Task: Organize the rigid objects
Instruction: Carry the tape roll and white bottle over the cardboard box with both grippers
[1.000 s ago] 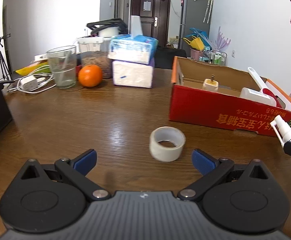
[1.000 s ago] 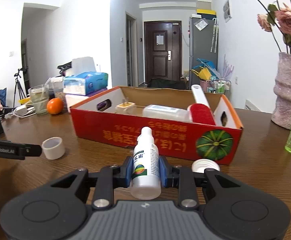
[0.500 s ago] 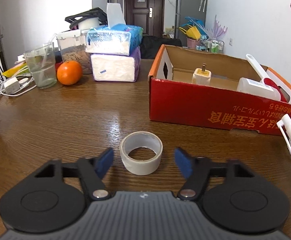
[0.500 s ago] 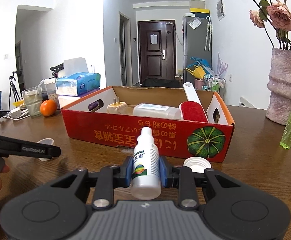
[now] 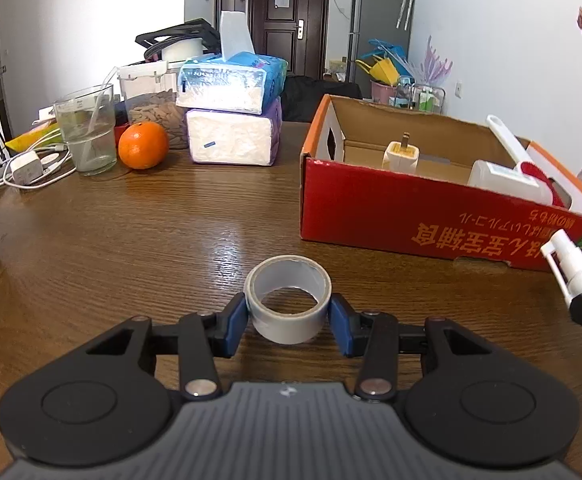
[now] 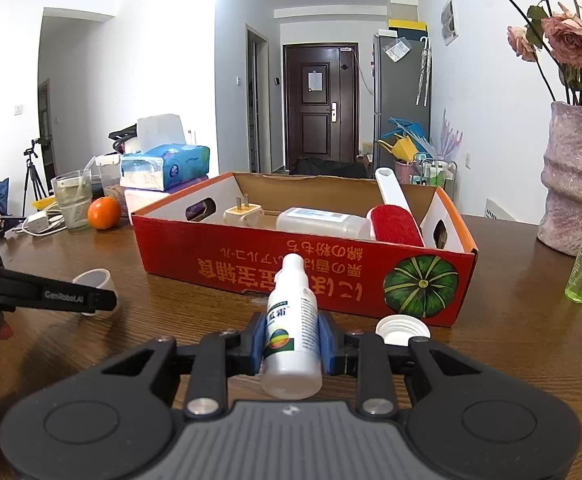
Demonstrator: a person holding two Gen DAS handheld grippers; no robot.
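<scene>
On the wooden table [image 5: 131, 232]: 1 tape roll [image 5: 287, 298], 1 spray bottle [image 6: 291, 320], 1 red box [image 6: 303, 264], 1 white cap [image 6: 402, 330]. Left gripper [image 5: 287, 320] clamped the roll, which sat flat, hole upward. Right gripper [image 6: 291, 338] pinched the bottle, long axis along the fingers, nozzle toward the box, which held 3 items.

White walls [image 6: 163, 60], dark door [image 6: 319, 104]

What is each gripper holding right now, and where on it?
Left gripper: tape roll, pads on its outer sides. Right gripper: white bottle, by its labelled body.
</scene>
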